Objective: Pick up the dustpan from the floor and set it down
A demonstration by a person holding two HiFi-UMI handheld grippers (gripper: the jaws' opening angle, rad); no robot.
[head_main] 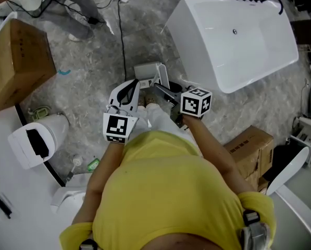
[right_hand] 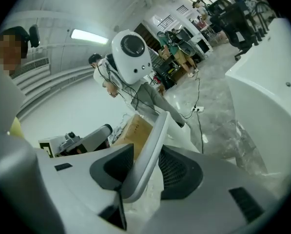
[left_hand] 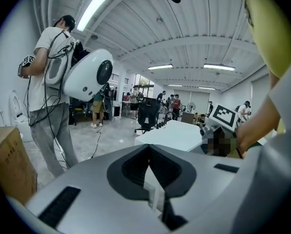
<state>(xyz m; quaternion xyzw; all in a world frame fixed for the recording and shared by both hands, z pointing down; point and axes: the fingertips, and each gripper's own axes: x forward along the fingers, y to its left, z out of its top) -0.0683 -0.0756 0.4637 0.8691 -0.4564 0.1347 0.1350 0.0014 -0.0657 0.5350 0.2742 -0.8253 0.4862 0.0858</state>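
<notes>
The dustpan [head_main: 147, 71] is grey-white, and in the head view it hangs above the marbled floor just ahead of both hands. In the right gripper view its pale curved handle [right_hand: 154, 143] runs up between the black pads. My right gripper [right_hand: 146, 149] is shut on that handle; from the head view this gripper [head_main: 159, 89] reaches in from the right under its marker cube. My left gripper [head_main: 135, 85] is beside the dustpan on the left, apart from it. Its tips meet with nothing between them in the left gripper view [left_hand: 147, 147]. The pan's scoop is hidden in both gripper views.
A white bathtub [head_main: 238, 35] stands at the far right. Cardboard boxes sit at the left [head_main: 17, 61] and near right [head_main: 251, 147]. A white toilet-like unit [head_main: 38, 139] is at my left. Cables [head_main: 121, 30] trail over the floor ahead. A person [left_hand: 50, 82] stands nearby.
</notes>
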